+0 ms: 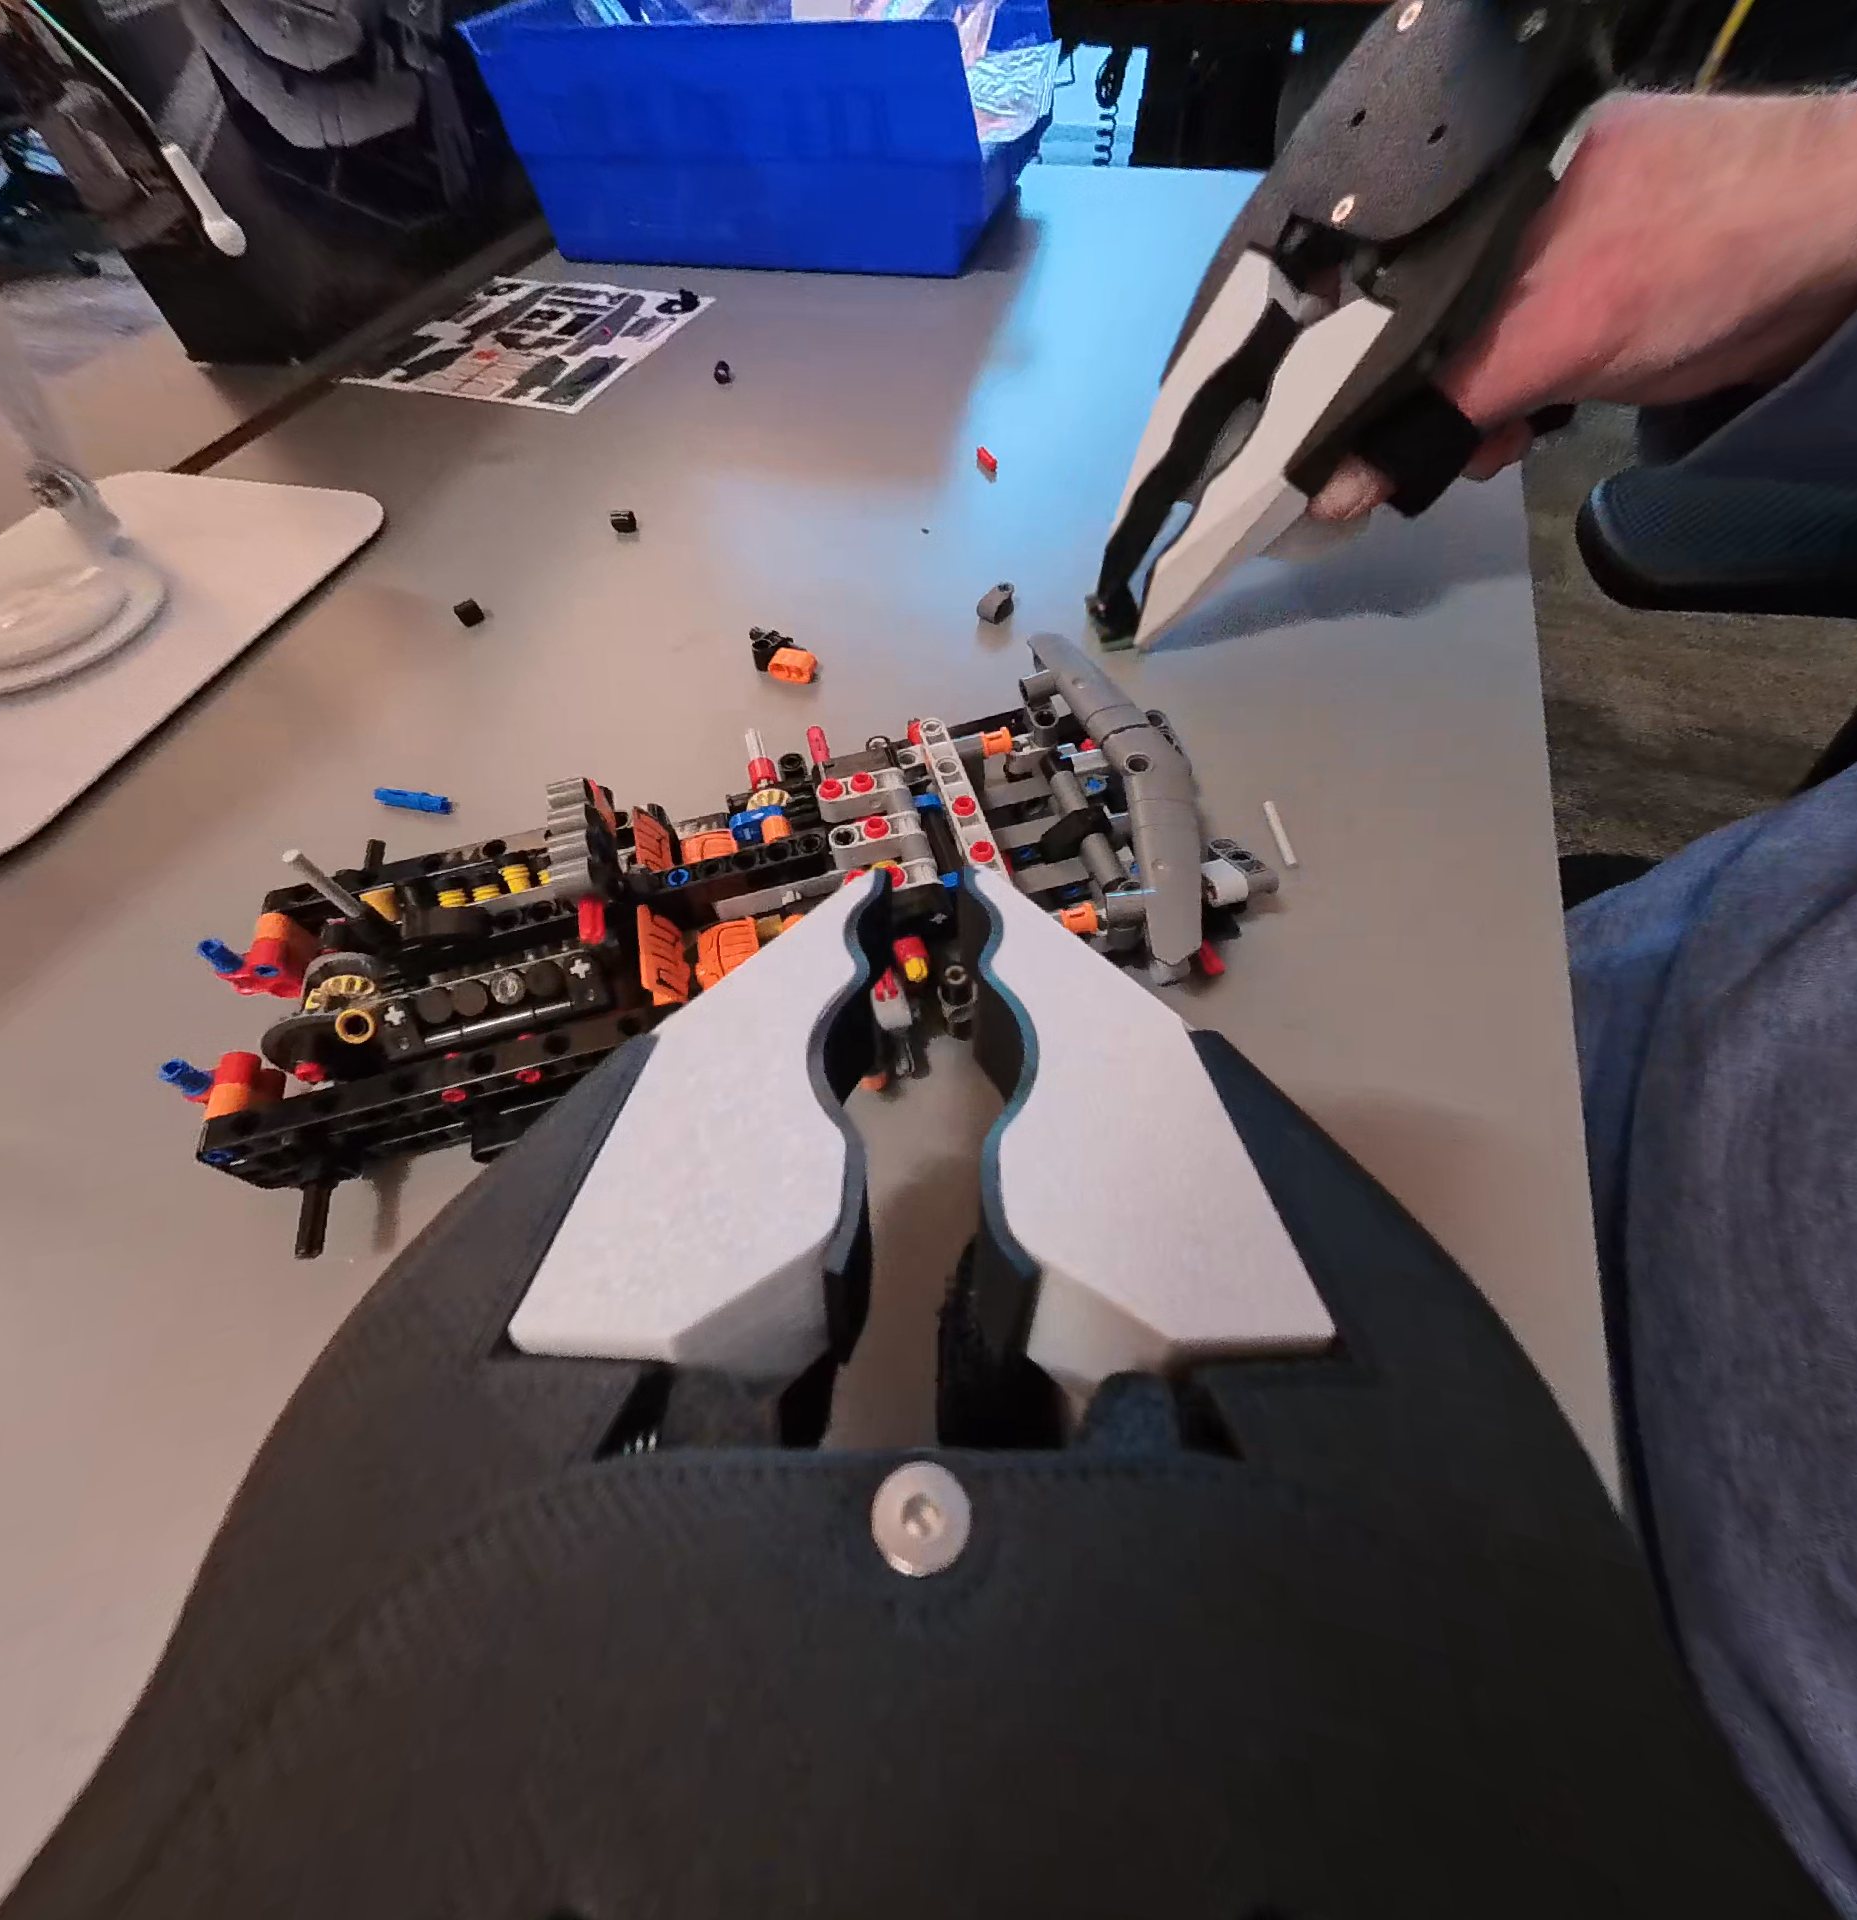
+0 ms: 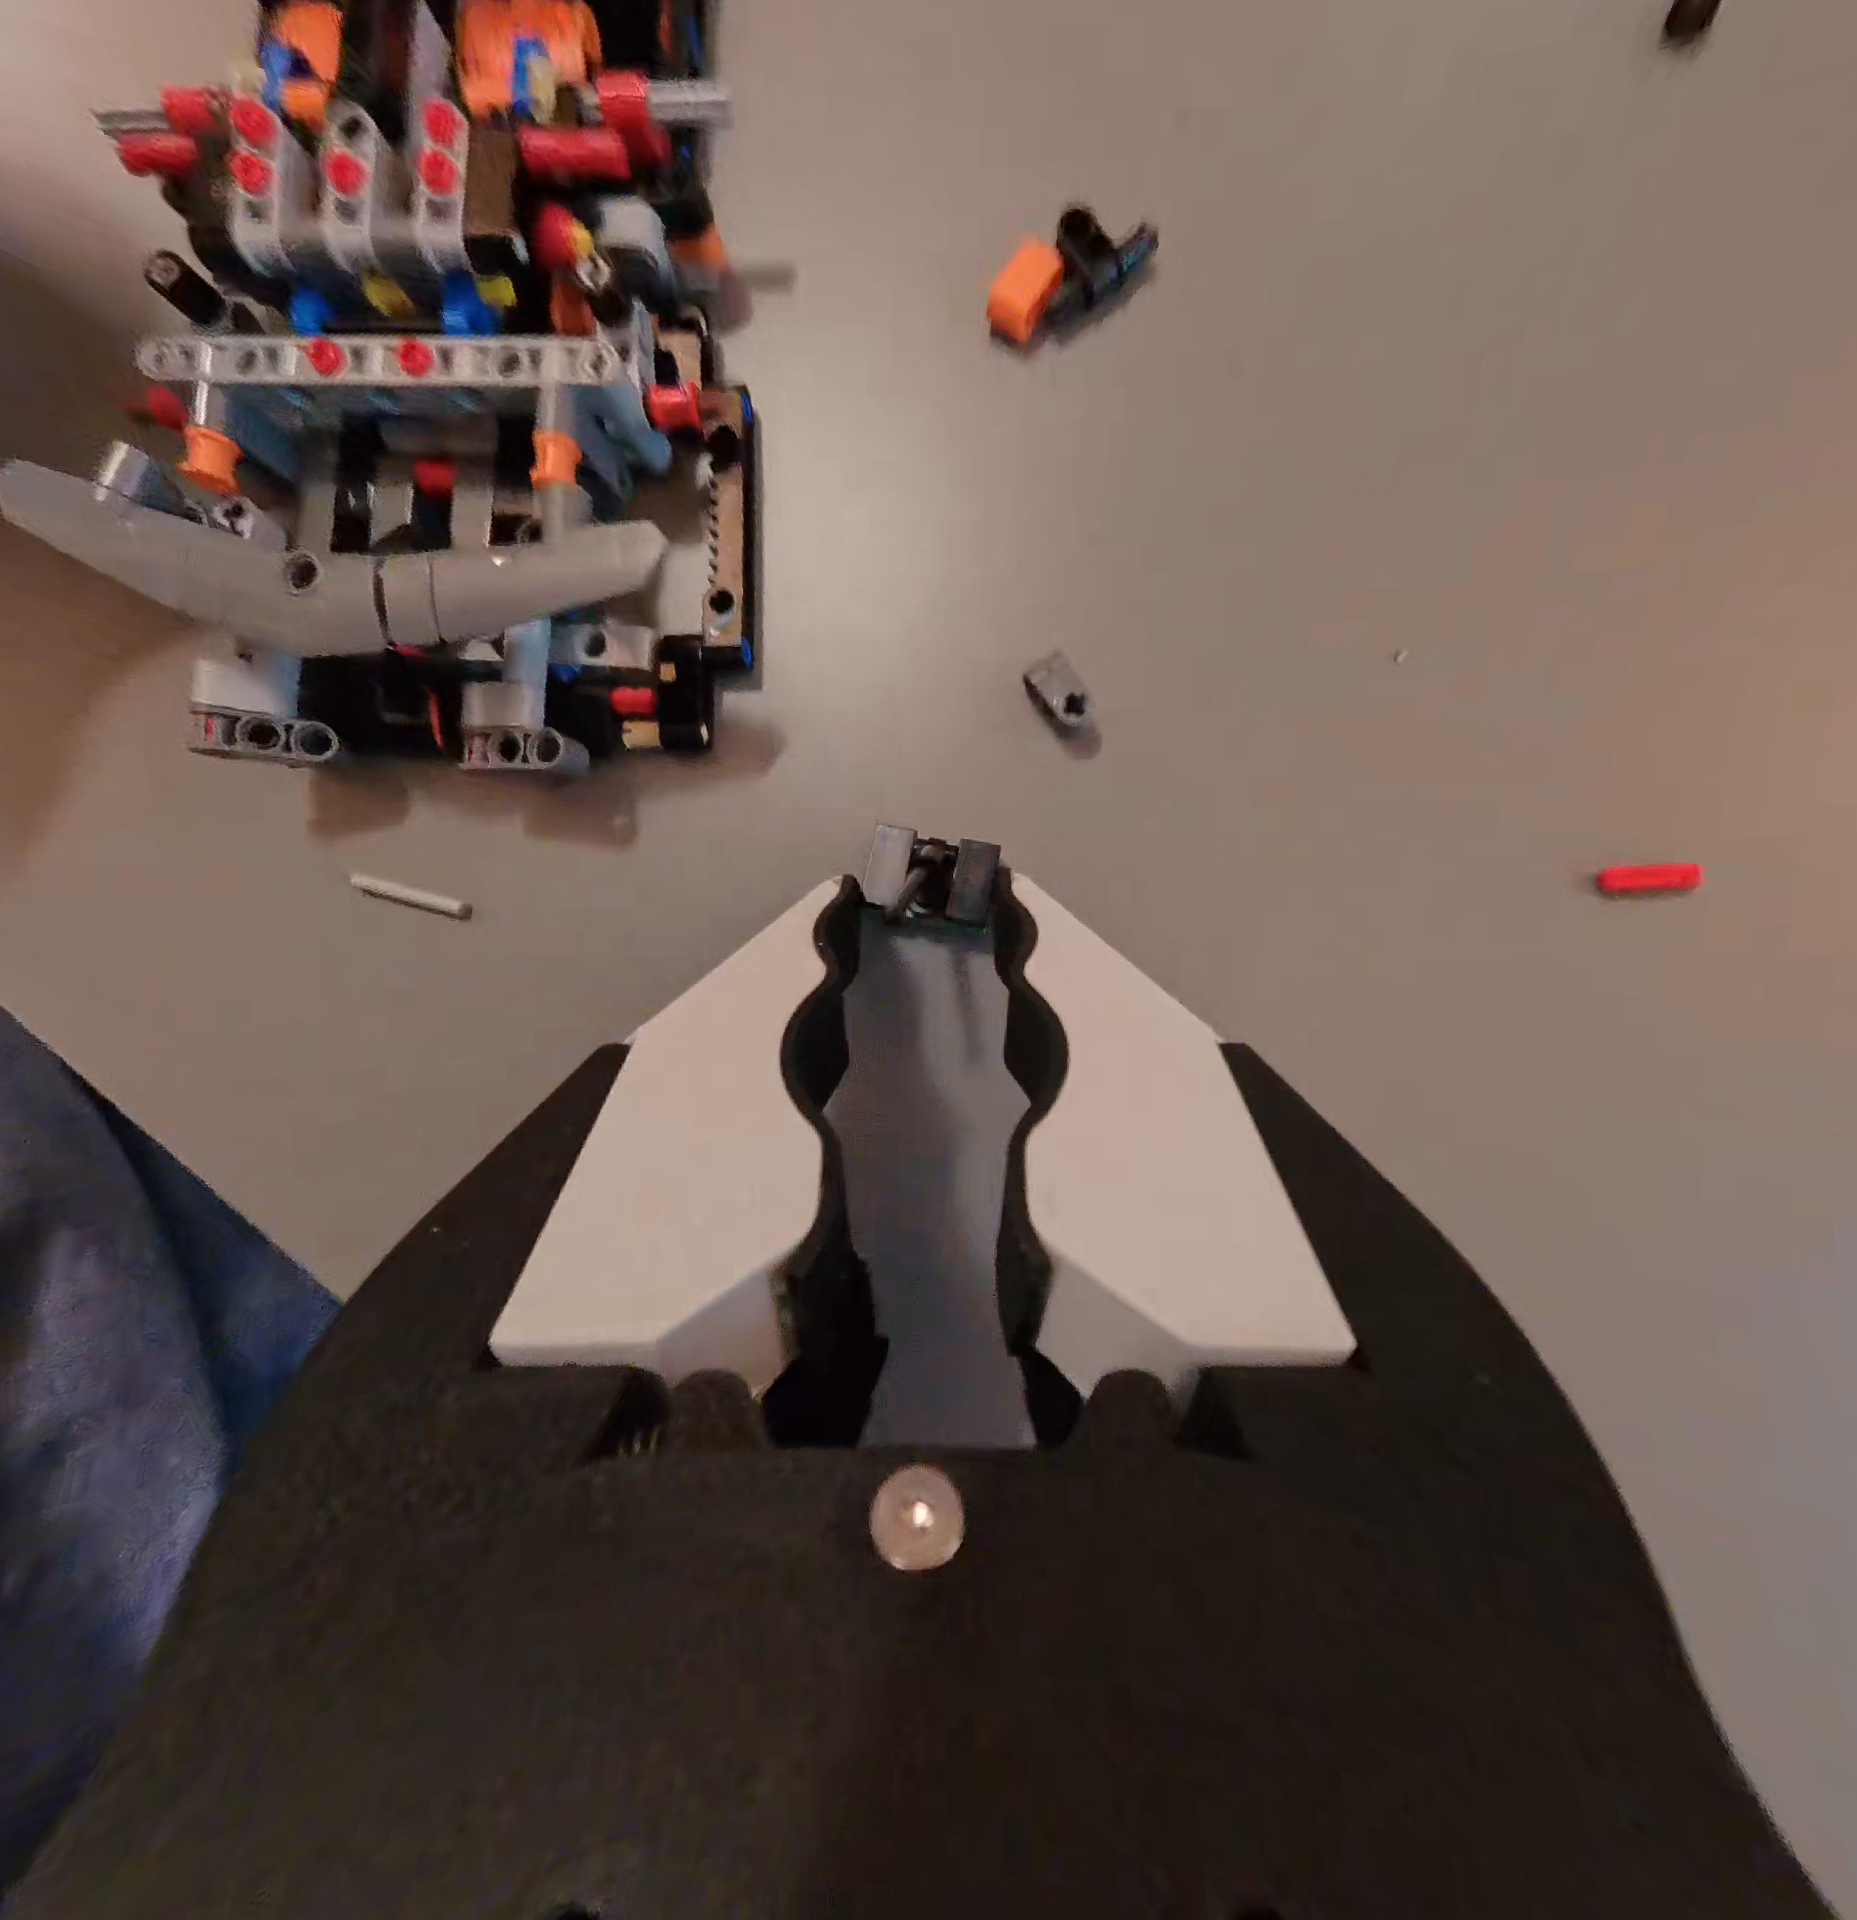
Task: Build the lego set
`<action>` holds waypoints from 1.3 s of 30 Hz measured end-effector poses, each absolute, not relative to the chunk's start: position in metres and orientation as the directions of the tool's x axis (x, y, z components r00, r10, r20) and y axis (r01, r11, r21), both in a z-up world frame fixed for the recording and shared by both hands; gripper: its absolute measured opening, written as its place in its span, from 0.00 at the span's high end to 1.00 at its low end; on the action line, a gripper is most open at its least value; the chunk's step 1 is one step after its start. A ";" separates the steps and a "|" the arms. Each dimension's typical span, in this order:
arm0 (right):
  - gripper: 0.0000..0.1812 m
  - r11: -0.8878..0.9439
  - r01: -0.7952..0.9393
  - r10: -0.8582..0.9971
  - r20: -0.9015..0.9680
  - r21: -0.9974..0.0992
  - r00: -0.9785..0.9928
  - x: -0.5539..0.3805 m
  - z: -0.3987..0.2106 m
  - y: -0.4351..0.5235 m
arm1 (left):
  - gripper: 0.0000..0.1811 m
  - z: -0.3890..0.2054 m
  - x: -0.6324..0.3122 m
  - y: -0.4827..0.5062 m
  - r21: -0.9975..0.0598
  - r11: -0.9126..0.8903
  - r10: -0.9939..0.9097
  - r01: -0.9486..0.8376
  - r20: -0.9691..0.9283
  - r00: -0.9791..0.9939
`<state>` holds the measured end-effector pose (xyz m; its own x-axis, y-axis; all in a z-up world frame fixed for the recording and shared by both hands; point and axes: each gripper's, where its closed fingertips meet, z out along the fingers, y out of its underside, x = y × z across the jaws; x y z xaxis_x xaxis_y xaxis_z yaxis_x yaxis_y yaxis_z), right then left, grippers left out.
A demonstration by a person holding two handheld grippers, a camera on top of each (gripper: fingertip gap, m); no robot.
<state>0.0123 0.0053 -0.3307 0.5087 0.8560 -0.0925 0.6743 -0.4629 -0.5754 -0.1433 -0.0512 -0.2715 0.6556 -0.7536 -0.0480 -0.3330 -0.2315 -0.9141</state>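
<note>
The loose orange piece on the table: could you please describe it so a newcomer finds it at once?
Start at the long lego model on the grey table. Just beyond its middle lies the orange piece, joined to a black connector; the other loose bits nearby are black, grey, red or blue.

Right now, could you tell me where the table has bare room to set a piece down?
Bare table runs between the lego chassis and the table's right edge. Another patch lies between the sticker sheet and the red pin. Loose pieces crowd the stretch around the orange connector.
</note>
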 end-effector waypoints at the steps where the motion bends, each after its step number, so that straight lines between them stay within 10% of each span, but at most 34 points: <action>1: 0.86 -0.448 0.682 0.862 -0.075 -0.578 0.502 0.011 -0.332 0.006 | 0.94 -0.273 -0.143 -0.051 -0.912 -0.233 -0.753 -0.338 -0.051 0.656; 5: 0.72 -0.404 0.726 0.890 -0.054 -0.557 0.454 0.009 -0.330 0.002 | 0.94 -0.277 -0.140 -0.050 -0.905 -0.220 -0.757 -0.364 -0.077 0.649; 15: 0.92 -0.319 0.723 0.904 0.032 -0.613 0.427 0.035 -0.291 0.042 | 0.94 -0.269 -0.153 -0.039 -0.926 -0.188 -0.717 -0.327 -0.098 0.690; 24: 0.89 -0.365 0.695 0.866 0.048 -0.619 0.497 0.092 -0.280 0.072 | 0.93 -0.268 -0.158 -0.034 -0.928 -0.182 -0.700 -0.326 -0.110 0.706; 39: 0.85 -0.018 0.736 1.000 -0.004 -0.677 0.020 -0.020 -0.281 0.002 | 0.84 -0.277 -0.130 -0.080 -0.828 -0.271 -0.761 -0.491 -0.128 0.636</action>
